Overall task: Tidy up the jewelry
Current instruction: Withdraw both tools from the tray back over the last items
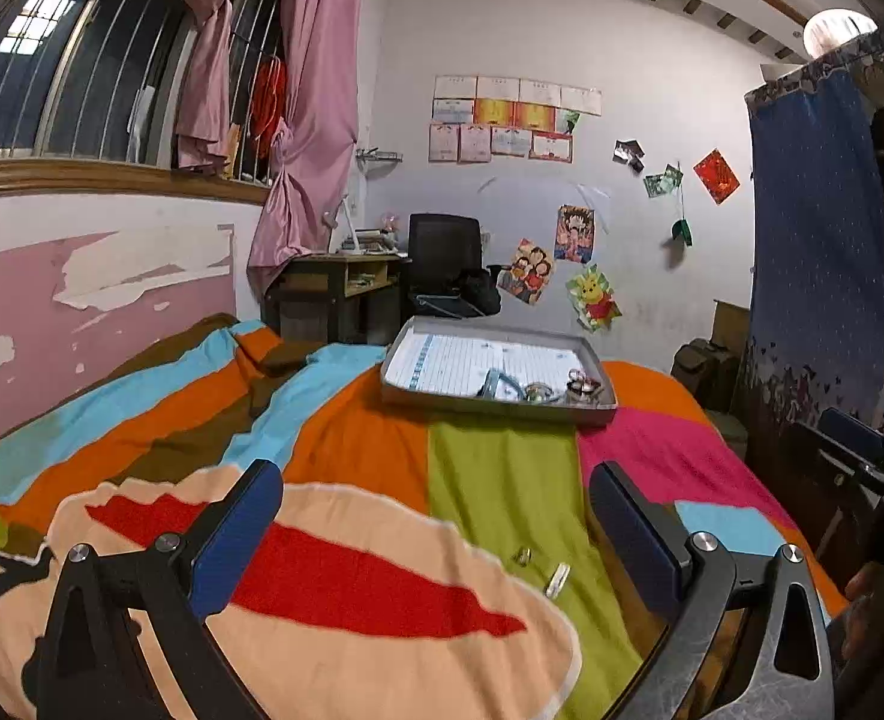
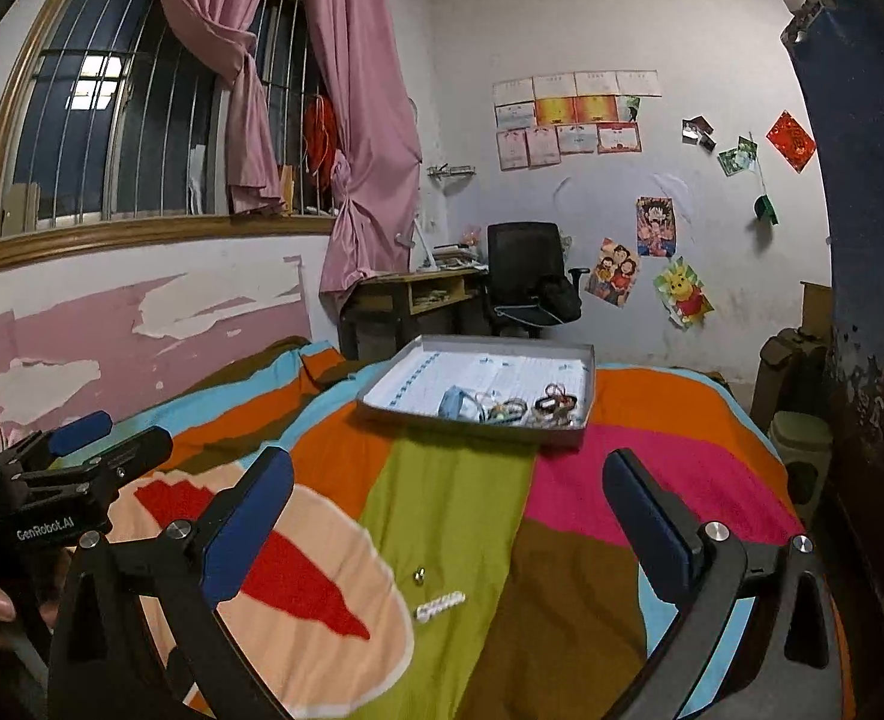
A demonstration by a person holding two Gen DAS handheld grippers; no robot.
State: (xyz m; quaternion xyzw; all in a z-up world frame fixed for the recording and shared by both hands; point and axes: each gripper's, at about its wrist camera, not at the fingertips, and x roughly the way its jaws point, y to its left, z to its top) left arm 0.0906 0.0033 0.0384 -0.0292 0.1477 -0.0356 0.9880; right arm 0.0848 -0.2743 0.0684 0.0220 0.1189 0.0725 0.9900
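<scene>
Tray (image 2: 562, 437) jewelry (image 2: 511, 408) tangled, indistinct (ring (image 2: 420, 575) blurry too).

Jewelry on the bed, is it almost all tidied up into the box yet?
Mostly. Several pieces already sit bunched in the near right corner of the grey box: bracelets and a blue piece. Nothing is in hand: the left gripper and right gripper are both open and empty. Still left on the blanket are a small ring and a sparkly clip.
</scene>
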